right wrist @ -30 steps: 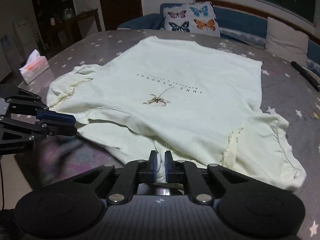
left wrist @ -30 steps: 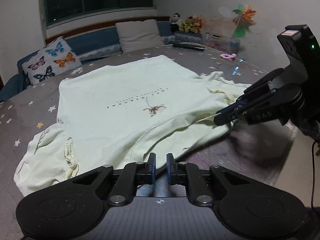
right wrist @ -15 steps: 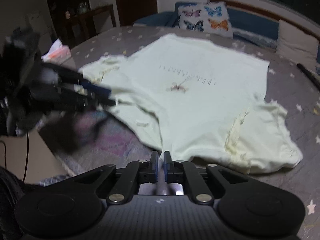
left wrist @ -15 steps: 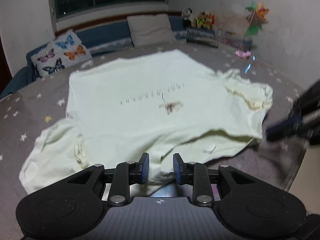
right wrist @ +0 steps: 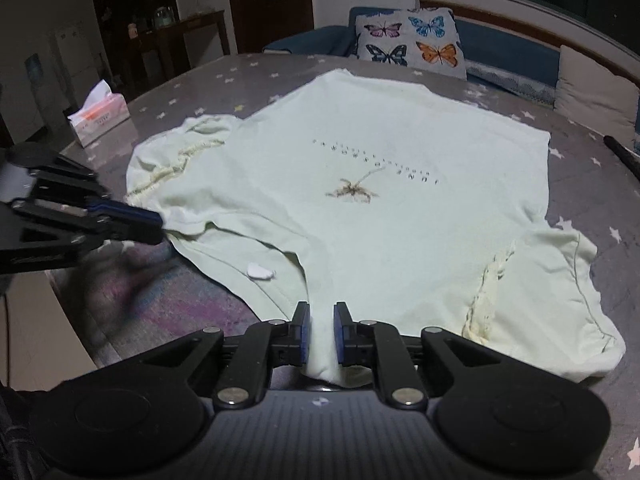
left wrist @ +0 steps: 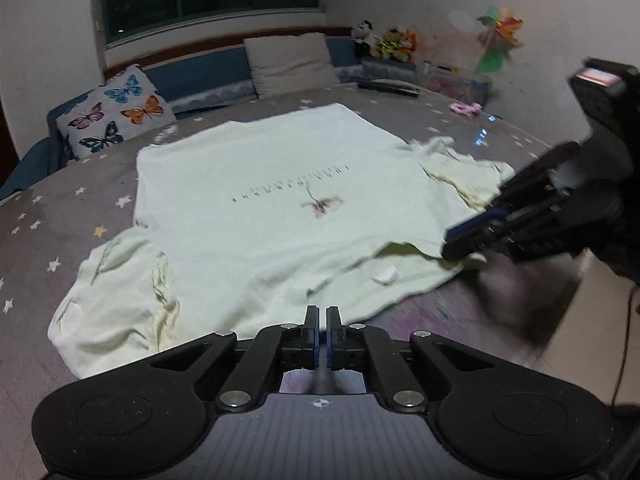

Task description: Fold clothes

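Note:
A pale green T-shirt lies spread print-up on the grey star-pattern table, collar towards me, with a white label showing inside the neck. My left gripper is shut at the near edge of the shirt; in the right wrist view its tip pinches the fabric beside the left sleeve. My right gripper holds a bunch of the shirt's edge that fills the narrow gap between its fingers. In the left wrist view that gripper sits at the shirt's right shoulder.
A tissue box stands near the table's left edge. A butterfly pillow, a beige cushion and plush toys line the bench beyond. A dark remote lies far right. The table's near edge drops off beside me.
The left gripper opened half a second ago and has now shut again on the shirt's edge. The right gripper's fingers have parted slightly around the fabric. The collar area lies flatter.

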Tool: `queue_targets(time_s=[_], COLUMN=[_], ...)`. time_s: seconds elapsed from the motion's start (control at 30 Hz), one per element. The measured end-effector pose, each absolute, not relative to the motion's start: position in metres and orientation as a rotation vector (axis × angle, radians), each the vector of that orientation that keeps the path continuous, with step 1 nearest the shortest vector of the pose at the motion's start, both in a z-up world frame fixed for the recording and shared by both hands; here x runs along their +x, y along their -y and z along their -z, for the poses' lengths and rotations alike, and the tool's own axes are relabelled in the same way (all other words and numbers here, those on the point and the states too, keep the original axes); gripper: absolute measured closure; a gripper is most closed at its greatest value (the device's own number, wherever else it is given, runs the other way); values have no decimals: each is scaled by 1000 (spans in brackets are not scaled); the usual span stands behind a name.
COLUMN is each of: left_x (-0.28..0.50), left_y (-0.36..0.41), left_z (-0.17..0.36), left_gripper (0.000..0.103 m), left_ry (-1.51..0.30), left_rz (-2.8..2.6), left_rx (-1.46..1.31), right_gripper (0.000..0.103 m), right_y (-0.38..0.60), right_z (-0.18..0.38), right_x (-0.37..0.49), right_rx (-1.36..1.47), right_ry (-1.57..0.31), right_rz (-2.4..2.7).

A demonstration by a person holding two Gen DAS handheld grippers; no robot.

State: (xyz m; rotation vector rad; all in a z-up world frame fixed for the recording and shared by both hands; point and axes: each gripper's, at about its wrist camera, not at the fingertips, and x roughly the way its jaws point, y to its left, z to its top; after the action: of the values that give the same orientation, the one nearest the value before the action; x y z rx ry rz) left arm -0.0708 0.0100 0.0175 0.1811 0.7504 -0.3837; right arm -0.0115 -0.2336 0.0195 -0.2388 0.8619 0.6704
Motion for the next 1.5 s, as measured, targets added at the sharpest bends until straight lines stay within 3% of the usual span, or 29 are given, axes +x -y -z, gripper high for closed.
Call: queue_targets(time_s=[0.13, 0.17, 0.2, 0.27, 0.33, 0.4, 0.47, 0.77, 1.03, 1.1, 1.27, 1.5], left_x=[-62, -59, -56, -51, -49, -49, -52, -65, -64, -64, -50, -22], left_y=[-11, -10, -9, -7, -5, -6, -9, -15, -32, -38, -71, -134], left_z=[-16, -16, -15, -9, -2, 2, 1, -6, -16, -20, -30, -22], left_gripper=[94, 82, 64, 56, 58, 84, 92, 93, 86, 70, 51, 31], left_ry=[-745, -743, -742, -753, -771, -788, -790, -788, -762, -748, -704, -699], left_rz=[337, 331, 324, 312, 310, 313, 307, 312, 286, 271, 95, -193], left_rx=[193, 196, 199, 217, 229, 225, 212, 215, 168, 150, 87, -32], right_gripper=[90, 88, 86, 82, 82, 82, 81, 81, 80, 80, 78, 73], right_y=[233, 232, 231, 229, 226, 224, 221, 208, 197, 194, 174, 130], right_z=[-17, -17, -17, -17, -17, -19, -21, -18, -12, -16, -20, -16], right_x=[-11, -11, -11, -11, -10, -9, -6, 19, 15, 17, 28, 30], right_rx=[-244, -245, -245, -246, -249, -248, -245, -198, -279, -286, -258, -271], right_ry=[-867, -863, -859, -853, -847, -837, -826, -814, -837, -827, -797, -773], right_rz=[-665, -665, -666, -667, -669, -674, -679, -705, -758, -766, -784, -882])
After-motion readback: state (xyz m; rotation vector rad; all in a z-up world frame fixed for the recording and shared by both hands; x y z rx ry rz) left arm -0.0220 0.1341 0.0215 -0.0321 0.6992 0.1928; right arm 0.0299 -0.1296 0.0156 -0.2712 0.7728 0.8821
